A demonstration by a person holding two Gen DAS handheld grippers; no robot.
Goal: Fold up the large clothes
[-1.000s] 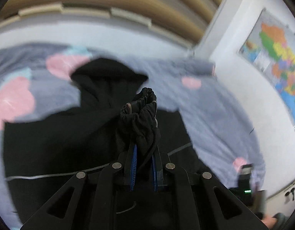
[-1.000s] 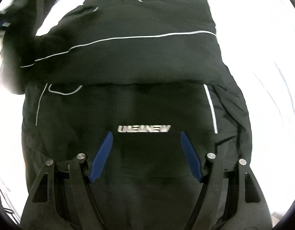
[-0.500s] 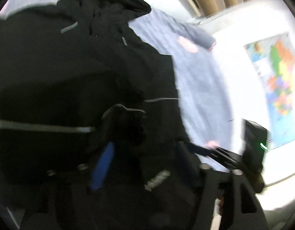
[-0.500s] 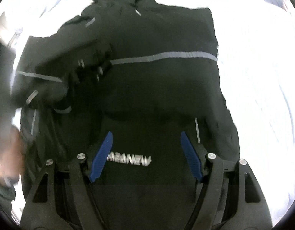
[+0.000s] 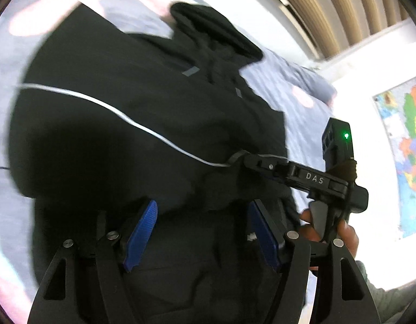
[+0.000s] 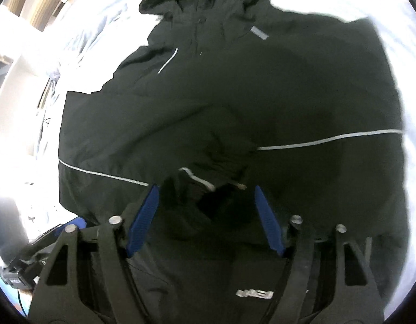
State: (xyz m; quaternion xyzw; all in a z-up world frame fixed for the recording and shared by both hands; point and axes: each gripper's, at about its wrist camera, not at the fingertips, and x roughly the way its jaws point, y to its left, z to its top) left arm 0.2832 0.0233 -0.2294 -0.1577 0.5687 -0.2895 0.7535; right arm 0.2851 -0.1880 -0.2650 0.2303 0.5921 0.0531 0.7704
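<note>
Jacket (image 5: 132,140) sleeve now dropped across chest on bed (image 5: 297,81); left gripper (image 5: 202,232) released, empty; right gripper (image 6: 206,216) half-closing, pads around bunched cuff, not yet clamped.

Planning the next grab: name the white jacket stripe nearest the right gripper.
The short curved stripe, on fabric between the right gripper's jaws, which have just been closing; both long stripes lie off sideways.

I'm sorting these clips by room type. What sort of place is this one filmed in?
Most likely a bedroom at home. A black hooded jacket lies spread on a bed with a grey sheet printed with pink shapes, a colourful map hangs on the white wall, and a slatted wooden panel stands behind the bed.
</note>
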